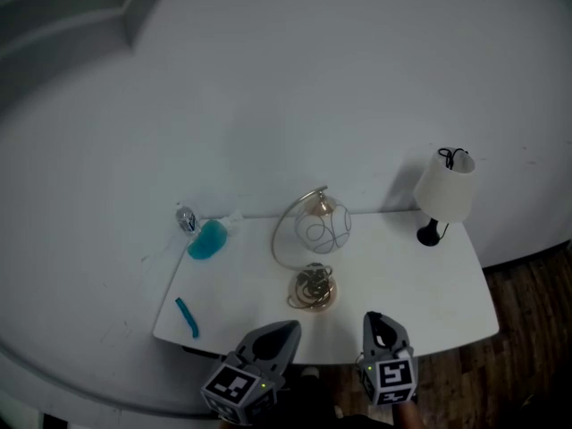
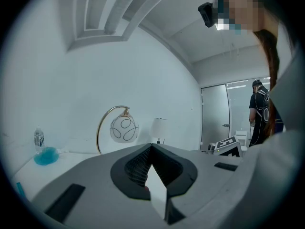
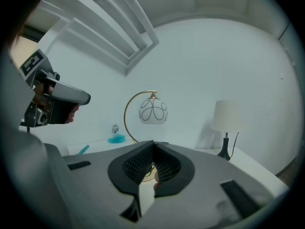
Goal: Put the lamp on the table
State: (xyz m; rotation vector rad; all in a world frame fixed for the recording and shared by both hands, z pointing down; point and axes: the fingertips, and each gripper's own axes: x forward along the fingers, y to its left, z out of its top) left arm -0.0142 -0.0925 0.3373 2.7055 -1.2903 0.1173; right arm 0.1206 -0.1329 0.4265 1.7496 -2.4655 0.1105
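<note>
White wall backs a white rectangular table (image 1: 420,293), where the small lamp with a white shade and black base (image 1: 444,195) stands upright, so the placing looks done and only withdrawal seems left. The left gripper (image 1: 284,329) and right gripper (image 1: 375,320) hover with jaws closed and empty. The lamp stands well ahead of the right jaws, off to their right.

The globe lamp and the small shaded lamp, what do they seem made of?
Globe lamp: the globe looks like frosted white glass with dark looping lines; its curved arm and round base gleam gold, probably brass-toned metal. Small lamp: matte white shade, likely fabric or paper; black stand, metal or plastic, can't tell.
</note>
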